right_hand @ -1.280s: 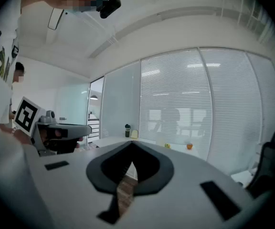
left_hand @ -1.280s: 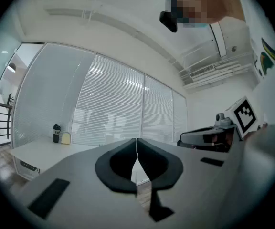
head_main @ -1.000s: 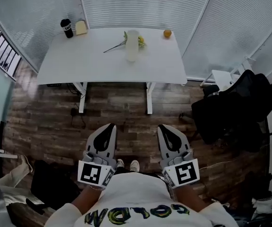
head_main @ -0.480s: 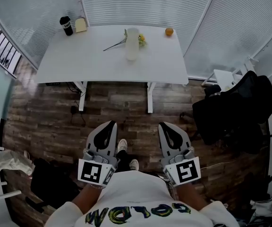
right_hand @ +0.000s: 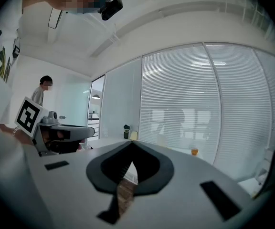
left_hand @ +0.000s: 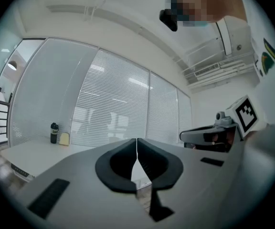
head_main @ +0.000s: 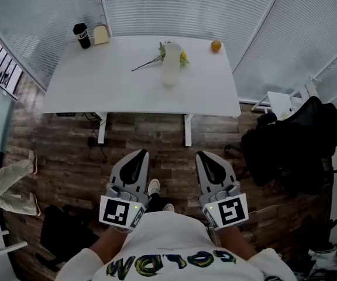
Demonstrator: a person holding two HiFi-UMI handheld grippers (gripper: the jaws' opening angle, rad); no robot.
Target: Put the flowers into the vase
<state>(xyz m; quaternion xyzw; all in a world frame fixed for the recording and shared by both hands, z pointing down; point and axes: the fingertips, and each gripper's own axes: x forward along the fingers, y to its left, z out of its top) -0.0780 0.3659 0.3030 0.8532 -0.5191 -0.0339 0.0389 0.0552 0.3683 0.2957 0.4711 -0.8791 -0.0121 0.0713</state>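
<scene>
A pale translucent vase (head_main: 170,65) stands upright at the back middle of the white table (head_main: 98,81). The flowers (head_main: 154,60) lie on the table beside it, with the long stem pointing left and yellow blooms (head_main: 183,57) just behind the vase. My left gripper (head_main: 140,154) and right gripper (head_main: 203,156) are held side by side over the wooden floor, well short of the table. Both are shut and hold nothing. In the left gripper view the jaws (left_hand: 136,140) meet along a thin line. In the right gripper view the jaws (right_hand: 130,143) are also closed.
A black bottle (head_main: 82,35) and a yellow block (head_main: 100,34) stand at the table's back left, and an orange (head_main: 216,45) at its back right. A black chair with dark clothing (head_main: 297,145) is on the right. Another person's legs (head_main: 10,183) are on the left. Blinds enclose the table.
I have stepped toward the table, so it sits slightly lower and larger in the head view. Both grippers came forward with me, still shut. The other person's legs on the left have moved.
</scene>
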